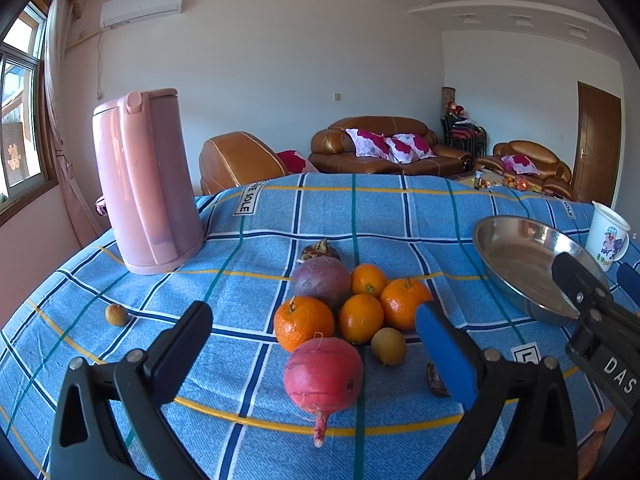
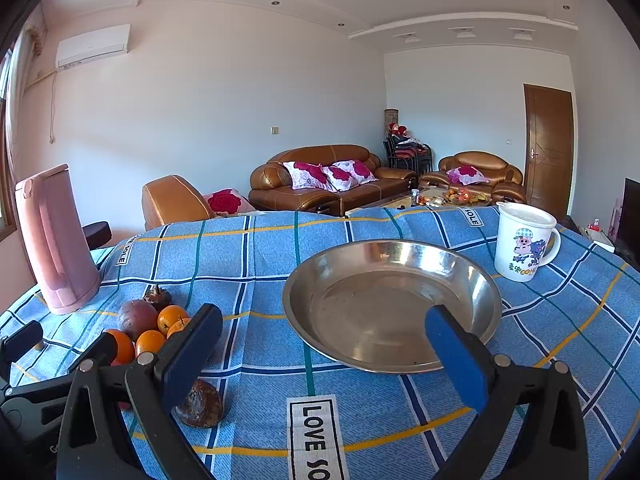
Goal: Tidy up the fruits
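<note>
In the left wrist view, four oranges (image 1: 360, 316) are counted in a cluster on the blue checked cloth of the surface (image 1: 400, 220), with one purple round fruit (image 1: 321, 281), one red pomegranate-like fruit (image 1: 323, 374), one small green-brown fruit (image 1: 388, 345) and one dark dried fruit (image 1: 319, 250) behind. One small brown fruit (image 1: 116, 314) lies well apart, to the left. One pink plastic kettle (image 1: 146, 184) stands upright. The left claw (image 1: 314, 328) is held wide open, low over the red fruit, gripping nothing.

In the right wrist view, one empty steel bowl (image 2: 472, 276) and one white printed mug (image 2: 522, 246) are seen. The right claw (image 2: 324, 334) is spread open before the bowl, empty; one brown ridged fruit (image 2: 199, 403) lies beside its left finger.
</note>
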